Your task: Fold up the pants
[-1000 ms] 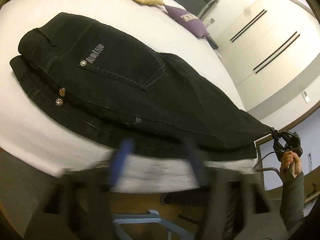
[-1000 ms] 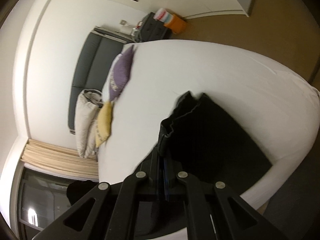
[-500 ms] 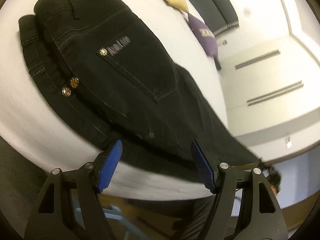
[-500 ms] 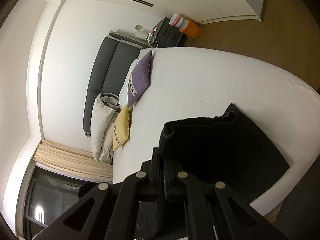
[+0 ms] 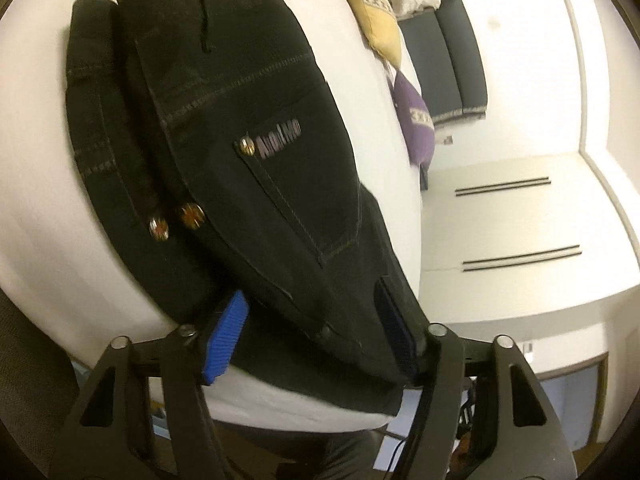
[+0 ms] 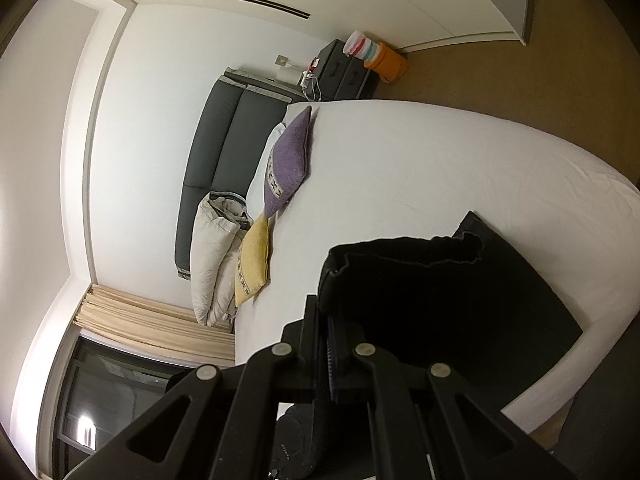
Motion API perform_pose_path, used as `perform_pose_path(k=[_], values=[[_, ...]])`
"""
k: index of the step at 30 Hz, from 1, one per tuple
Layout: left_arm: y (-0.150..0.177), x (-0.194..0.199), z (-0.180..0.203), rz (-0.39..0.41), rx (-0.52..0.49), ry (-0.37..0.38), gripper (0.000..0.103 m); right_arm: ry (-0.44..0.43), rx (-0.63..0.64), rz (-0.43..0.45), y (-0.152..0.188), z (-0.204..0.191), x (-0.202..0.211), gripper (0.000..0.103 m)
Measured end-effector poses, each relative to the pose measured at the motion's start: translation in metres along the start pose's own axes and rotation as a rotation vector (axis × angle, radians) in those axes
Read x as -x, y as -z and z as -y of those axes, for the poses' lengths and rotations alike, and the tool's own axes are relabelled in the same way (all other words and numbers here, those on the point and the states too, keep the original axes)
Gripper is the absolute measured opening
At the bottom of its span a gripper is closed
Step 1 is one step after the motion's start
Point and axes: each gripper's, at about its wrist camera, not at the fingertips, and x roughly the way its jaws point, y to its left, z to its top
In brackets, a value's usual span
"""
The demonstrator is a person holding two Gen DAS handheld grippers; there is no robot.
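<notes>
Black denim pants [image 5: 240, 152] lie folded lengthwise on the white bed [image 5: 44, 216], back pocket and rivets up. My left gripper [image 5: 310, 322] is open, its blue pads [image 5: 224, 334] spread around the pants near the bed's front edge, just below the pocket. In the right wrist view my right gripper [image 6: 332, 354] is shut on the hem end of the pants [image 6: 440, 292], holding the leg cuffs lifted above the bed [image 6: 420, 160].
A yellow cushion [image 5: 378, 24] and a purple cushion [image 5: 416, 120] lie at the head of the bed against a grey headboard [image 6: 224, 168]. A white pillow [image 6: 212, 256], a dark nightstand [image 6: 348, 72] and an orange container [image 6: 388, 60] stand beyond.
My left gripper has moved in onto the pants, its pads now straddling the fabric. My right gripper has carried the leg end forward over the bed.
</notes>
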Motion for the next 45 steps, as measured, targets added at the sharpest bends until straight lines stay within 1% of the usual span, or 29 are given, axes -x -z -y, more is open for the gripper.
perform_pose_path(k=[3,4,5,6,8,9,10,11,12,13,17,21,23,24,25,27,29,30,35,37,39,40,45], values=[[-0.008,0.005,-0.002,0.015,0.012,0.005,0.05,-0.009,0.002,0.006,-0.003,-0.002,0.003,0.004],[-0.011,0.007,-0.004,0.024,0.017,0.01,0.044,-0.01,0.005,0.007,-0.003,-0.003,0.004,0.004],[-0.013,0.008,-0.006,0.033,0.022,0.01,0.04,-0.011,0.008,0.006,-0.004,-0.004,0.004,0.004],[-0.016,0.01,-0.009,0.042,0.035,0.012,0.032,-0.009,0.011,0.004,-0.004,-0.003,0.004,0.004],[-0.023,0.013,-0.016,0.058,0.07,0.031,0.031,-0.006,0.009,0.003,-0.003,-0.002,0.003,0.004],[-0.026,0.014,-0.019,0.062,0.075,0.033,0.027,-0.003,0.009,0.002,-0.003,-0.002,0.003,0.004],[-0.028,0.015,-0.021,0.068,0.08,0.032,0.021,0.001,0.01,0.003,-0.003,-0.001,0.004,0.004],[-0.032,0.017,-0.025,0.074,0.093,0.038,0.017,0.004,0.009,0.004,-0.003,0.0,0.004,0.004],[-0.03,0.02,-0.028,0.077,0.101,0.048,0.01,0.009,0.007,0.004,-0.003,0.002,0.005,0.004],[-0.031,0.022,-0.029,0.082,0.101,0.054,0.007,0.018,0.009,0.005,-0.003,0.004,0.005,0.004],[-0.029,0.03,-0.029,0.107,0.056,0.04,0.004,0.052,0.012,0.002,0.0,0.008,0.005,0.004],[-0.022,0.045,-0.007,0.143,-0.063,-0.011,0.004,0.085,0.014,0.005,0.0,0.017,0.007,0.004],[-0.015,0.053,0.001,0.148,-0.127,-0.036,0.004,0.101,0.007,0.006,0.001,0.024,0.009,0.004],[-0.014,0.052,0.001,0.146,-0.138,-0.042,0.004,0.111,0.007,0.006,0.001,0.028,0.009,0.004],[-0.012,0.052,-0.003,0.14,-0.133,-0.048,0.004,0.123,0.007,0.005,0.002,0.031,0.008,0.004],[-0.01,0.048,-0.023,0.121,-0.079,-0.057,0.004,0.158,0.005,-0.009,0.007,0.042,0.007,0.004],[-0.006,0.045,-0.047,0.106,0.006,-0.042,0.004,0.2,0.008,-0.025,0.014,0.053,0.006,0.004],[-0.001,0.044,-0.054,0.106,0.015,-0.036,0.004,0.214,-0.004,-0.031,0.017,0.061,0.007,0.004],[-0.003,0.045,-0.052,0.088,0.0,-0.041,0.004,0.267,-0.029,-0.045,0.025,0.087,0.013,0.004],[-0.01,0.034,-0.051,0.083,0.008,-0.042,0.004,0.287,-0.033,-0.05,0.028,0.097,0.012,0.004],[-0.008,0.03,-0.056,0.081,0.013,-0.04,0.004,0.307,-0.032,-0.058,0.03,0.104,0.009,0.004],[-0.015,0.023,-0.057,0.08,0.02,-0.041,0.005,0.314,-0.033,-0.063,0.031,0.109,0.008,0.004],[-0.014,0.019,-0.056,0.07,0.042,-0.046,0.005,0.347,0.008,-0.083,0.032,0.115,0.0,0.004]])
